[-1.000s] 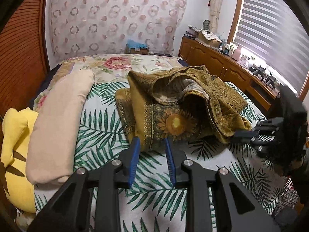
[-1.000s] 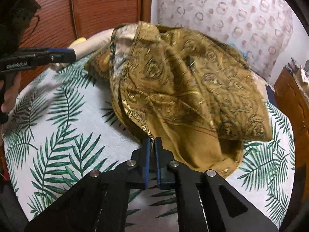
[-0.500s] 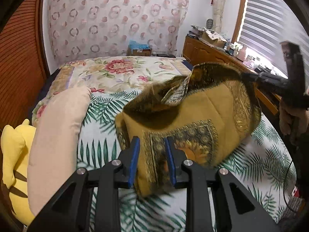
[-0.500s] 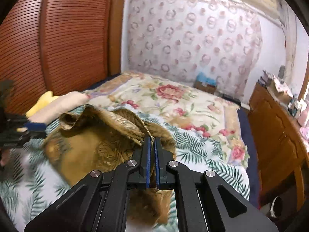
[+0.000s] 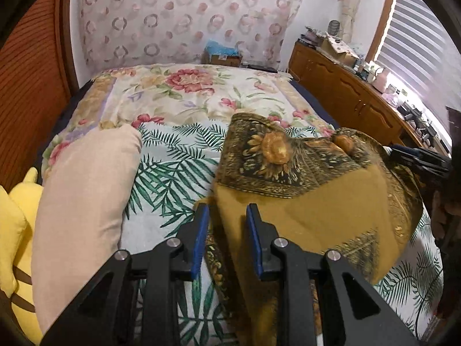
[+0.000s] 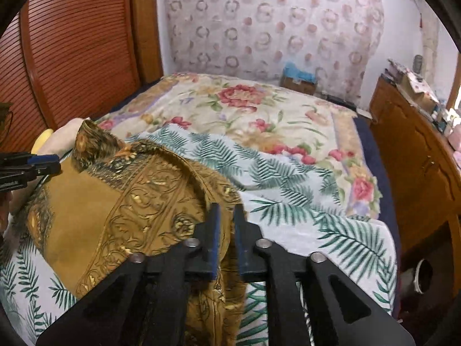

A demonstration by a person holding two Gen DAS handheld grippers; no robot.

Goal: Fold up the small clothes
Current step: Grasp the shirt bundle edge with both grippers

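palm-print bedspread (image 5: 173,178), left gripper (image 5: 225,230) parted around ochre cloth (image 5: 331,207), right gripper (image 6: 226,230) narrow, grip unclear

Bare palm-print sheet (image 5: 173,170) between beige pillow (image 5: 83,196) and mustard garment (image 5: 331,210): passable. Floral quilt (image 6: 259,109) beyond unobstructed. Wooden cabinet (image 6: 417,155) bounds right side.

Left wrist view: cloth (image 5: 331,201) on bed (image 5: 178,155), centre-right of frame. Pillow (image 5: 83,201) lower left, plush (image 5: 14,230) at left edge beside it. Cabinet (image 5: 351,98) right of bed. Box (image 5: 222,56) behind bed, top centre.
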